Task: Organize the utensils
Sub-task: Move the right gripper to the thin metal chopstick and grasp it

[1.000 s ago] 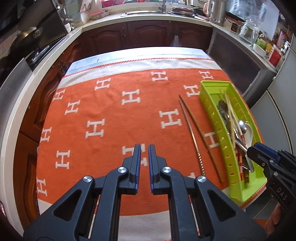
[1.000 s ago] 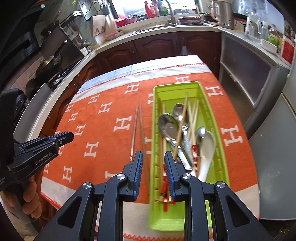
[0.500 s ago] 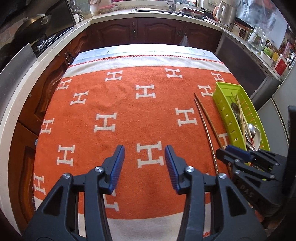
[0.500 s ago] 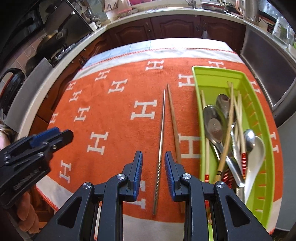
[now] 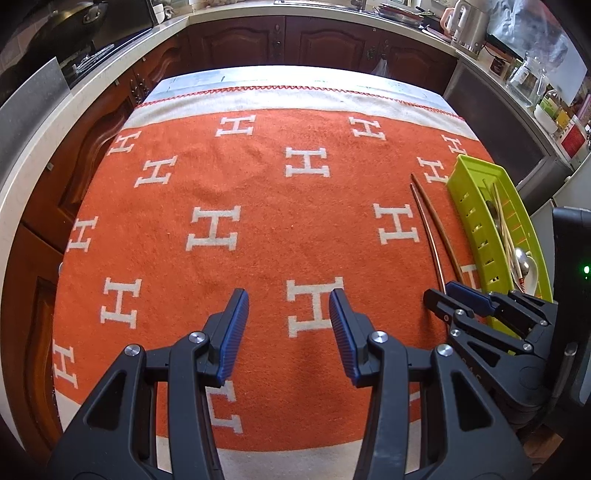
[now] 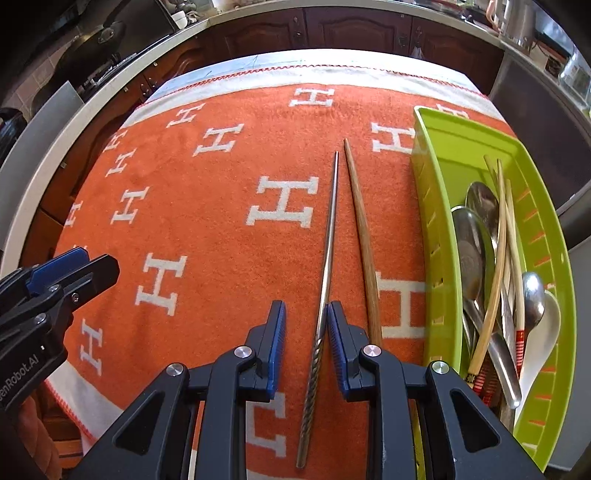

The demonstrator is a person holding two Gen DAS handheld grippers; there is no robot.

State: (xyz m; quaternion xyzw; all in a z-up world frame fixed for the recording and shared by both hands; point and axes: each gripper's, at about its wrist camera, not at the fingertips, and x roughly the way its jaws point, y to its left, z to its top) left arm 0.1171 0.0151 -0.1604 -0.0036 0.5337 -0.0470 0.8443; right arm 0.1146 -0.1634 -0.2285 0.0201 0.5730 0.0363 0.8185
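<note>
A metal chopstick with a twisted handle and a brown wooden chopstick lie side by side on the orange cloth, left of a green tray. The tray holds spoons and more chopsticks. My right gripper is open and low over the cloth, its jaws straddling the metal chopstick's handle; the right pad is close beside it and no pad presses on it. My left gripper stands open over bare cloth, nothing between its fingers. The right gripper shows at its right, by the chopsticks.
The cloth-covered table has edges near me and on both sides. Dark wooden cabinets and a counter ring it, with a stove at the left and a kettle and jars at the back right. A hand holds the left gripper.
My left gripper went from shut to open and sank a little. My right gripper moved left from over the tray and came down, so the metal chopstick now lies between its jaws.
</note>
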